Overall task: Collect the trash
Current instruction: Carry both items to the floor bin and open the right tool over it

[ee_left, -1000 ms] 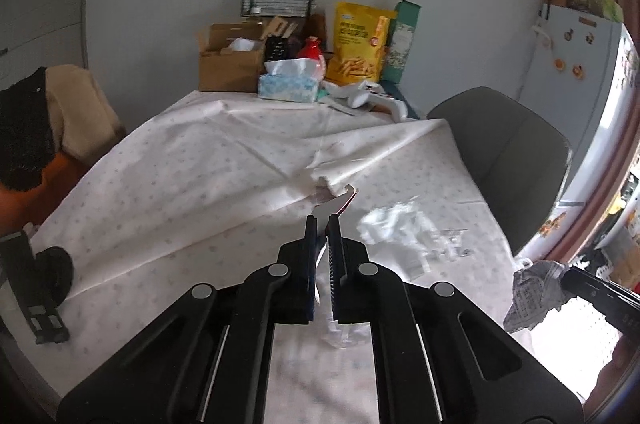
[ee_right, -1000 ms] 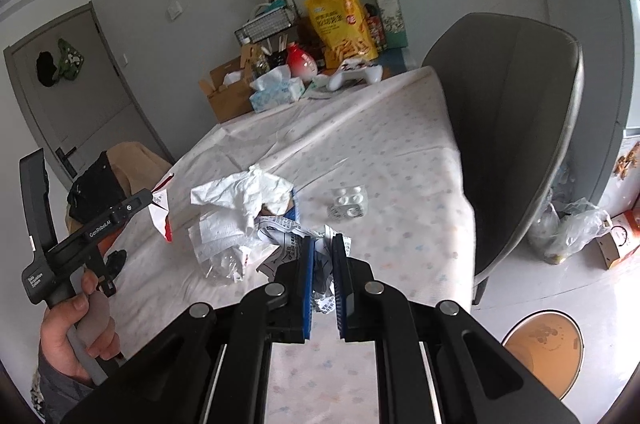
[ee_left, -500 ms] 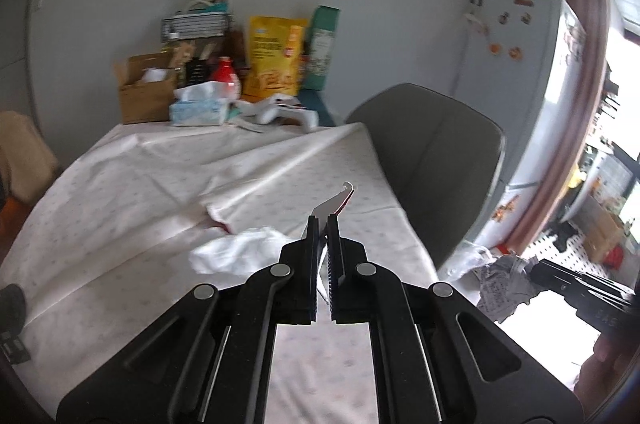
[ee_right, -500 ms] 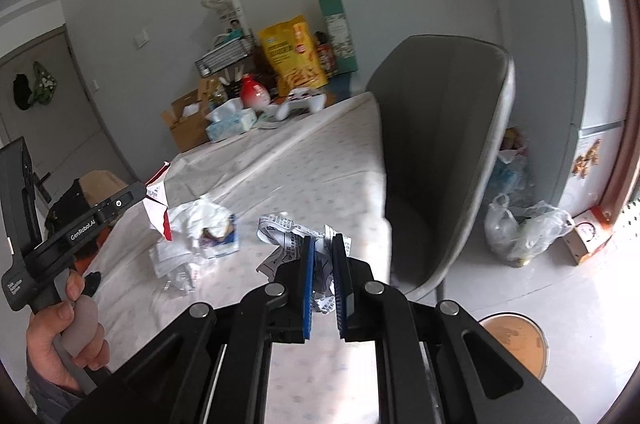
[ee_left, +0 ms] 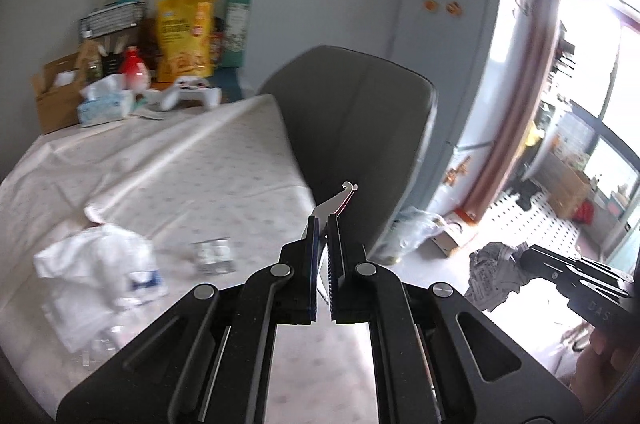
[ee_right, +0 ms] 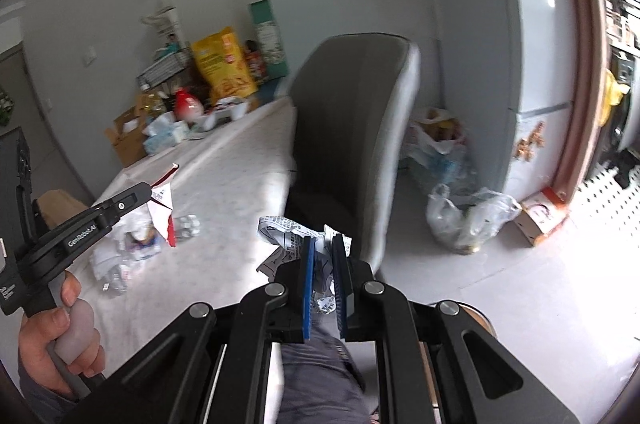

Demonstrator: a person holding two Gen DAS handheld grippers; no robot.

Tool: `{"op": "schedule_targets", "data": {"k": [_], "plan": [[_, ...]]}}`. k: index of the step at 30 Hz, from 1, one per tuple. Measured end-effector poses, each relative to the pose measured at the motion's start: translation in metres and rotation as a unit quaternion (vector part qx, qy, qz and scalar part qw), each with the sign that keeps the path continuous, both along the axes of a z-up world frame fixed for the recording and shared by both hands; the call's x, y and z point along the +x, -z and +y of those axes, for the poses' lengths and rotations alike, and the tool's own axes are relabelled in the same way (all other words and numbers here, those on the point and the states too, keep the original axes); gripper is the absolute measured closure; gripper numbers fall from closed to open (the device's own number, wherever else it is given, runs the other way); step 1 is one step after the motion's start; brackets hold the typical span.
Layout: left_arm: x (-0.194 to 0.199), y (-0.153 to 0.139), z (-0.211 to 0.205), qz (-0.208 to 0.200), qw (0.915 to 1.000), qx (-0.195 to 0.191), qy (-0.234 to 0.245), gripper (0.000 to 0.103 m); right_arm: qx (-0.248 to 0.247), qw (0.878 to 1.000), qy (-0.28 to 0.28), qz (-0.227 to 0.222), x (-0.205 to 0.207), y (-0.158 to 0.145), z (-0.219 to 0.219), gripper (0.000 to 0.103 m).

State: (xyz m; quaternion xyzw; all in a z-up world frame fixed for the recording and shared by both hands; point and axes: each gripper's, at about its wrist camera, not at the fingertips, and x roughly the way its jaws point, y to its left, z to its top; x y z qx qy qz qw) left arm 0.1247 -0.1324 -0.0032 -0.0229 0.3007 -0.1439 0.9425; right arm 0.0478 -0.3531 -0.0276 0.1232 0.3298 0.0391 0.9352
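Gripping flat torn wrapper (ee_left: 334, 204), crumpled printed paper (ee_right: 286, 238)

At the left of your right wrist view, "GenRobot.AI" runs in white along the black arm of the left gripper (ee_right: 132, 198). At the lower right of your left wrist view, the letters "DAS" show faintly on the body of the right gripper (ee_left: 524, 258). The crumpled printed paper (ee_right: 294, 238) carries print too small to read.

Both tools, torn wrapper (ee_left: 334, 205) and crumpled paper (ee_right: 294, 238) in grip, now off table toward chair (ee_left: 360, 128)
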Motion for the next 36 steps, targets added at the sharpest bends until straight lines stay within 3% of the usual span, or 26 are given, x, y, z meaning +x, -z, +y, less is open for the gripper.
{"op": "schedule_targets", "data": {"k": [15, 18, 20, 30, 33, 36], "plan": [[0.029, 0.041, -0.110, 0.045, 0.9944, 0.031, 0.090, 0.098, 0.017, 0.994, 0.101, 0.049, 0.004, 0.056, -0.097, 0.093], [0.030, 0.046, -0.125, 0.051, 0.9929, 0.034, 0.102, 0.098, 0.023, 0.992, 0.103, 0.061, 0.008, 0.068, -0.105, 0.087], [0.031, 0.049, -0.133, 0.056, 0.9918, 0.035, 0.109, 0.098, 0.019, 0.991, 0.112, 0.066, 0.007, 0.074, -0.110, 0.054], [0.024, 0.066, -0.168, 0.073, 0.9862, 0.049, 0.140, 0.098, 0.039, 0.983, 0.164, 0.068, -0.012, 0.086, -0.159, 0.052], [0.022, 0.070, -0.184, 0.079, 0.9834, 0.049, 0.156, 0.098, 0.025, 0.980, 0.186, 0.061, -0.024, 0.077, -0.174, 0.039], [0.018, 0.075, -0.199, 0.087, 0.9803, 0.048, 0.171, 0.098, 0.010, 0.979, 0.196, 0.056, -0.036, 0.070, -0.183, 0.036]]}}
